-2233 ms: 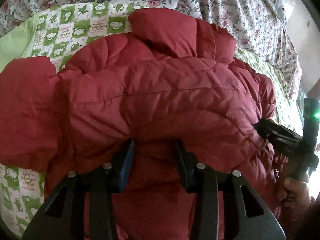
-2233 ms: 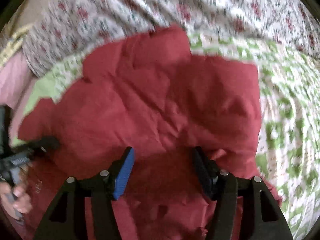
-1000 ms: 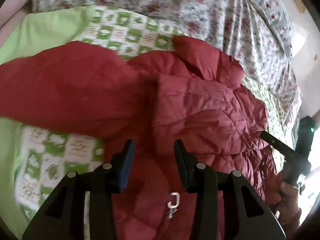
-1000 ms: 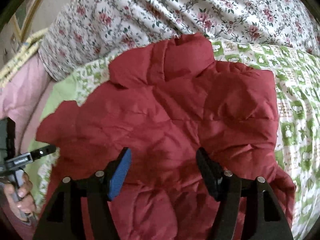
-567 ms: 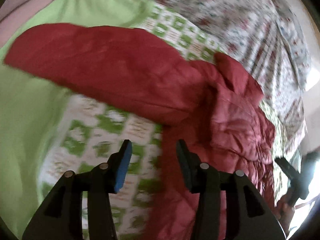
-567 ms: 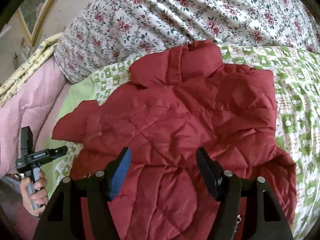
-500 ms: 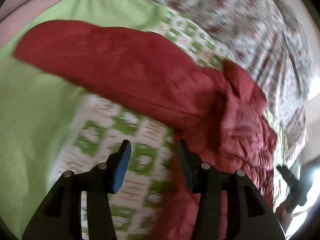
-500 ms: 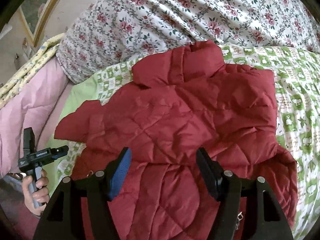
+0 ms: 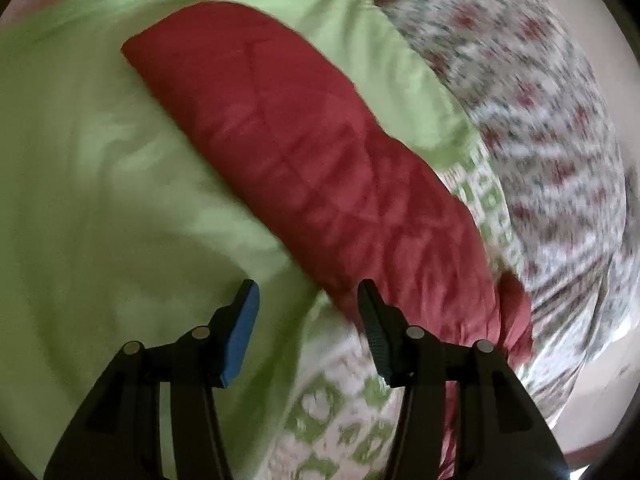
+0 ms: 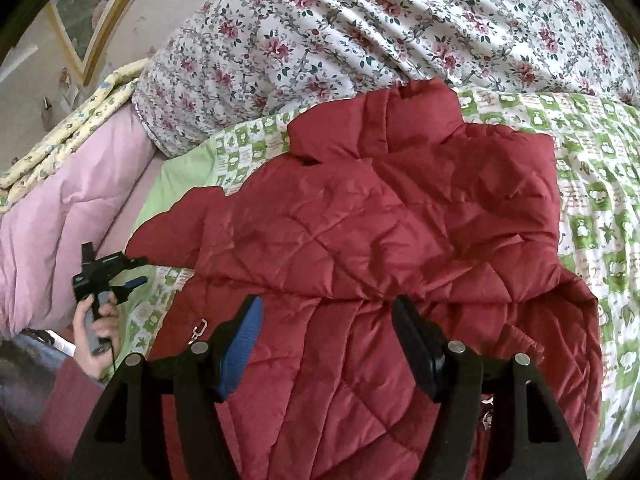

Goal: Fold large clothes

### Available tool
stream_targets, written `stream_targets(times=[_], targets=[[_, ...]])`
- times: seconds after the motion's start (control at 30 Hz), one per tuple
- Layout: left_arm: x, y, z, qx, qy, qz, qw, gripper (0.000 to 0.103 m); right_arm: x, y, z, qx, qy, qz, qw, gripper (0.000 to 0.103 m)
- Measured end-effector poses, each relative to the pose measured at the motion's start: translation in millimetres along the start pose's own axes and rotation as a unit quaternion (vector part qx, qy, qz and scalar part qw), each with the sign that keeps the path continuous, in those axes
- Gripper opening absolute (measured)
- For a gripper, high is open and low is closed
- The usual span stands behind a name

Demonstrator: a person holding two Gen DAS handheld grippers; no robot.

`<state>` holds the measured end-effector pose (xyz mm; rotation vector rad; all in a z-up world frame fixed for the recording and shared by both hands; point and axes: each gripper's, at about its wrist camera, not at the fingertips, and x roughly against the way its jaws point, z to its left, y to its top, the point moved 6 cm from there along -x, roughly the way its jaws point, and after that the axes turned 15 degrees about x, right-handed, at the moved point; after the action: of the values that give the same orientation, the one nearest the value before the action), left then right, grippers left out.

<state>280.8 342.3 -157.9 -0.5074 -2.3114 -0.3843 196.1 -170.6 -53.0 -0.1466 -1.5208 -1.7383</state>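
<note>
A dark red quilted puffer jacket (image 10: pixel 400 248) lies spread back-up on the bed, collar toward the far side. Its left sleeve (image 9: pixel 304 160) stretches out diagonally over the green sheet in the left wrist view. My left gripper (image 9: pixel 306 316) is open and empty, hovering just below that sleeve's shoulder end; it also shows held in a hand at the left of the right wrist view (image 10: pixel 120 268). My right gripper (image 10: pixel 326 332) is open and empty above the jacket's lower back.
The bed has a plain green sheet (image 9: pixel 100 200) and a green-and-white patterned blanket (image 10: pixel 600 184). A floral quilt (image 10: pixel 380 24) is bunched at the far side. A pink quilt (image 10: pixel 64 216) lies at the left. A small metal clip (image 10: pixel 199 328) lies by the jacket's hem.
My left gripper has swung left, off the jacket body and toward the outstretched sleeve. My right gripper has pulled back and risen, so more of the jacket shows.
</note>
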Motion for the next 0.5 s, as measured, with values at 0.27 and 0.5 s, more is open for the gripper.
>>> stream_targets(times=[0.27,0.5], targets=[[-22.3,36.8,-5.7,0.062,-0.070,-0.009,0.9956,0.055,-1.3,-3.5,2.6,-0.005,0.001,0.007,1.000,0.069],[-25.8,47.5,-24.6,0.033,-0.058,-0.032,0.9973,0.054,1.4,-5.5,2.0,-0.006,0.003,0.005,1.000,0.069]])
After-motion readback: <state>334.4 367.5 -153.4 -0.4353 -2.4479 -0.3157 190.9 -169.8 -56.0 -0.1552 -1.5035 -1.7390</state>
